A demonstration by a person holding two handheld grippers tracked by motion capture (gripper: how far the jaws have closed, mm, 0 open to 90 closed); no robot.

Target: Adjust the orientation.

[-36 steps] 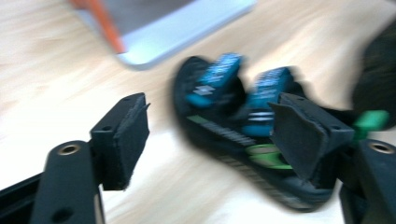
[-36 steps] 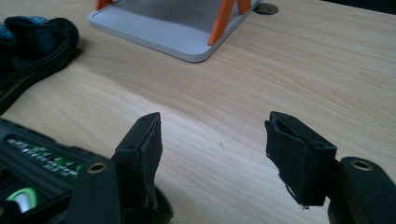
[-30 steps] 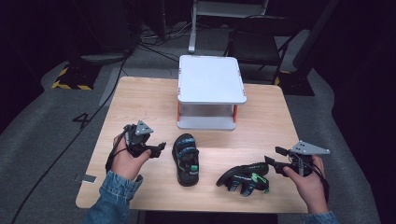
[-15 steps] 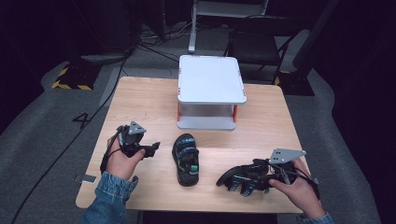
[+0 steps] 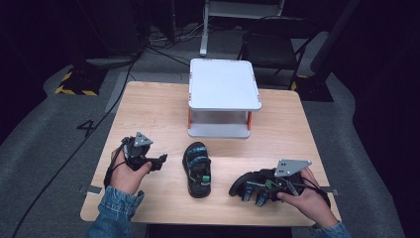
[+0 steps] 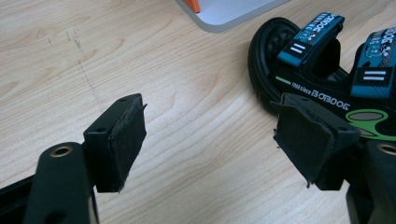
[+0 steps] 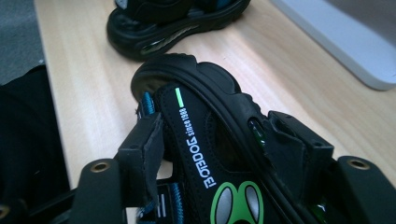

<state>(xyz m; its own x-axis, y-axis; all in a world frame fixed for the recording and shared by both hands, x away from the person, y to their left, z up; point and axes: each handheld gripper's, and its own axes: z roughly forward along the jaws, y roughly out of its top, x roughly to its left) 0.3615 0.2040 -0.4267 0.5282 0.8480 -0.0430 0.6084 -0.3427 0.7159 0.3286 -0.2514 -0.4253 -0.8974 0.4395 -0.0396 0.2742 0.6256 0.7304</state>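
On the wooden table (image 5: 148,109), two black strapped sandals lie before a white stand (image 5: 223,84). One sandal (image 5: 197,169) sits mid-table, the left gripper (image 6: 210,140) gaping empty beside it. The right gripper (image 7: 215,144) straddles the tipped sandal (image 7: 205,140), whether pinching I cannot tell. Light, rubbery, flexible; the stiff sole edge looks the surest hold.

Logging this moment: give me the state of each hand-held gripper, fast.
Left hand-held gripper: open, holding nothing, beside the upright sandal.
Right hand-held gripper: jaws around the tipped sandal, apparently shut on it.
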